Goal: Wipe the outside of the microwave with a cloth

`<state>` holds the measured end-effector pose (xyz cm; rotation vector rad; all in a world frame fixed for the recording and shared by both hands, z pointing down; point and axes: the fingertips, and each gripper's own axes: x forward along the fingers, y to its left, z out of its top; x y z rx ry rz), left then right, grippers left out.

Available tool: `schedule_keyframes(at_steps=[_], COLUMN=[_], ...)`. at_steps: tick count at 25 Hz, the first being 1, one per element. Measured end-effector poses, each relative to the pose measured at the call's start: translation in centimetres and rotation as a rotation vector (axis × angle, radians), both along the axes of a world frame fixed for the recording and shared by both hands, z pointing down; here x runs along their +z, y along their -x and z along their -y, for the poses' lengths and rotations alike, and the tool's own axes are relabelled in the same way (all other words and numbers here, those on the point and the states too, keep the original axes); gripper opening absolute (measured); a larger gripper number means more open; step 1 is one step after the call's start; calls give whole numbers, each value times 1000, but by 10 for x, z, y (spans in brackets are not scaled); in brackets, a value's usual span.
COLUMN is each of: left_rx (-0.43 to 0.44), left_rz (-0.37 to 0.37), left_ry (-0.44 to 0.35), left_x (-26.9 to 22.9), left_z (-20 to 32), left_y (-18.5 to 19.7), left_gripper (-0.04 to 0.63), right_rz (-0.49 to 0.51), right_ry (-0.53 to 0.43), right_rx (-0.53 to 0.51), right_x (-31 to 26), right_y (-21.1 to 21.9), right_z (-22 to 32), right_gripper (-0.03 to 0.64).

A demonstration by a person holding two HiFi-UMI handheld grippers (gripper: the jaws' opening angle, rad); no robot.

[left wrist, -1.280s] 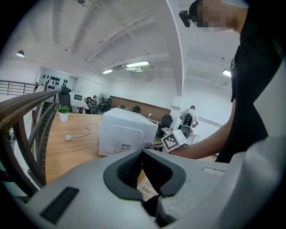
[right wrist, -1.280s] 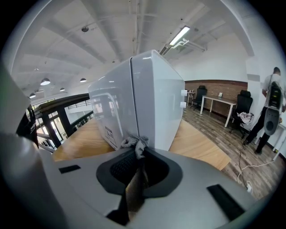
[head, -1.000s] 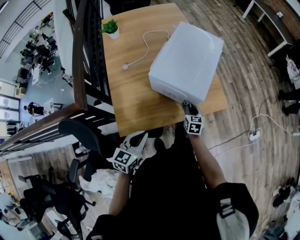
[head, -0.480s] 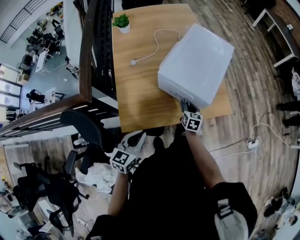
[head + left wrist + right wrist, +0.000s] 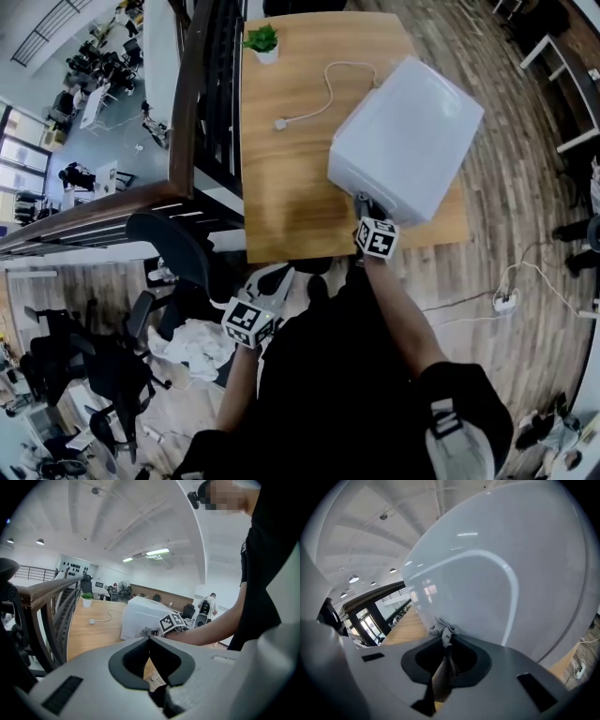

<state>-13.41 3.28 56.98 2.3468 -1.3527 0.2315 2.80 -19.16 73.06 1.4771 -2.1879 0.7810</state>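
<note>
Grey cloth, pinched in the right claw, has slid slightly left along the near face of the microwave on the worktop, so wiping is under way; the left claw hangs pressed together, idle.

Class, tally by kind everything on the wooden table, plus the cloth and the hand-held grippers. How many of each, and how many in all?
microwave: 1
potted plant: 1
white cable: 1
cloth: 1
grippers: 2, the left gripper and the right gripper
Total: 6
</note>
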Motion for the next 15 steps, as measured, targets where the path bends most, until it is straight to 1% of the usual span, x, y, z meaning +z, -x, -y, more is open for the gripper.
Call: schedule_keyframes(at_steps=[3, 13, 15], left_rx=[-18, -75, -88], left_rz=[-3, -7, -6], left_ry=[1, 38, 26], left_x=[-1, 3, 2], left_z=[2, 6, 8], left_y=[2, 13, 17], left_gripper=[0, 0, 0], right_rz=[4, 22, 31], right_ry=[-8, 8, 8], right_rx=[-13, -75, -90], right_x=[-4, 0, -2], right_y=[9, 46, 57], right_z=[5, 19, 22], right_gripper=[29, 31, 31])
